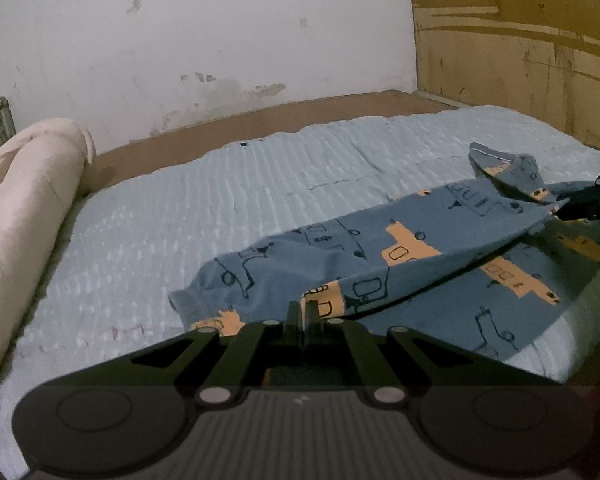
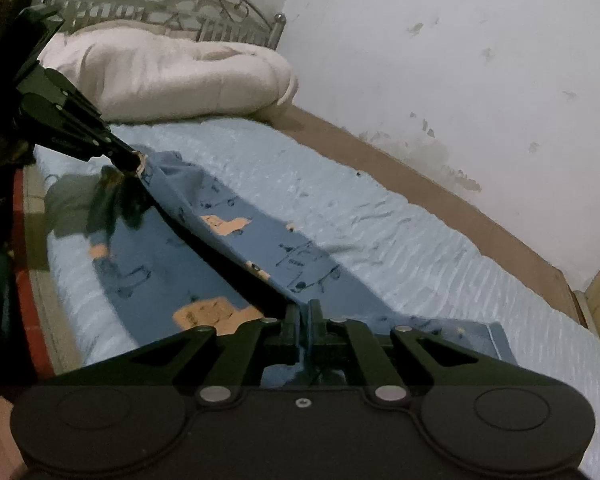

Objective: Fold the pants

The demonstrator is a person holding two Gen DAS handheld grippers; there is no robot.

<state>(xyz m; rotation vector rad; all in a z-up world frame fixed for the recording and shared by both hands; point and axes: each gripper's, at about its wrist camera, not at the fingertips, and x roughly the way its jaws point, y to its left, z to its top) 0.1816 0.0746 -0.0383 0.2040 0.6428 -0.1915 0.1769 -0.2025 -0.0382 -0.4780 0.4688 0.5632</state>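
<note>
Blue pants with orange and dark printed shapes lie on the light blue bedspread. My left gripper is shut on one end of the pants' lifted edge. In the right wrist view my right gripper is shut on the other end of that edge of the pants. The fabric stretches taut between both grippers, raised above the layer lying flat beneath. The left gripper shows at the upper left of the right wrist view, pinching cloth. The right gripper appears at the right edge of the left wrist view.
A rolled pale pink quilt lies at the head of the bed before a metal headboard. A white scuffed wall runs along the far side. A wooden panel stands at the foot. The bed's near edge drops to the floor.
</note>
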